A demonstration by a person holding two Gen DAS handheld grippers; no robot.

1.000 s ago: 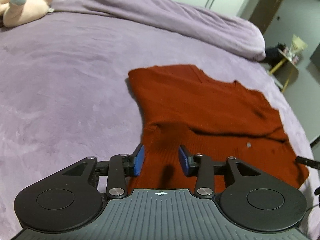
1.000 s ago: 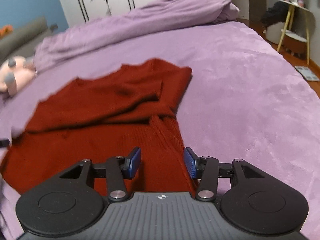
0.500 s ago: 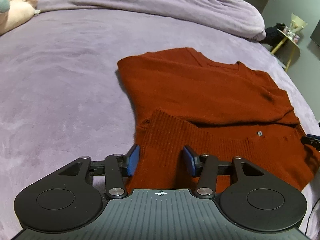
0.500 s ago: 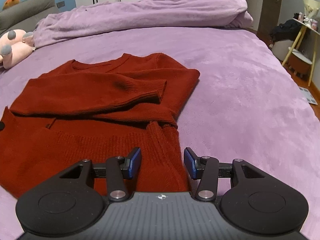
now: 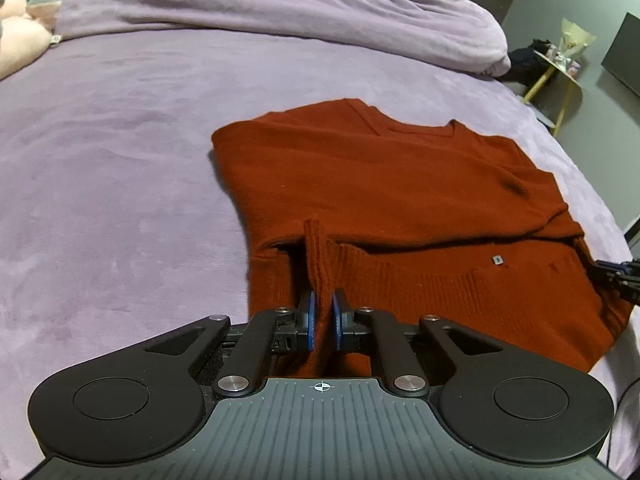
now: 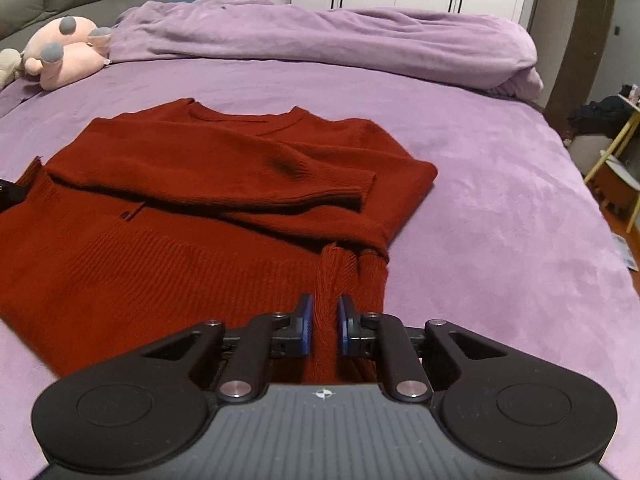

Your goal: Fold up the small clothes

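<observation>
Both pairs of fingers, which stood wide apart over the hem half a second ago, have now drawn in close and each has gathered a ridge of ribbed knit between its blue pads. That reads as the grasp for the next fold: the two bottom corners taken, ready, I judge, to be lifted and carried up toward the neckline. The left gripper (image 5: pixel 323 318) is narrowed on the near left corner of the rust-red sweater (image 5: pixel 384 184), with a pinched pleat of hem (image 5: pixel 316 256) standing up just ahead of its fingers (image 5: pixel 310 320). The right gripper (image 6: pixel 323 322) is likewise narrowed on the near right corner of the sweater (image 6: pixel 192 216), a bunched fold of ribbing rising between its fingers (image 6: pixel 305 320). The sweater lies flat on the purple bed (image 6: pixel 500 200), neckline away from the grippers, with one sleeve (image 6: pixel 256 176) already folded across the chest and its cuff near the right side; a small tag (image 5: pixel 497 259) shows on the lower body. A rolled purple duvet (image 6: pixel 340 36) and a pink plush toy (image 6: pixel 60 52) sit well beyond it at the head of the bed. How much cloth each grip holds below the pads is hidden by the gripper bodies.
</observation>
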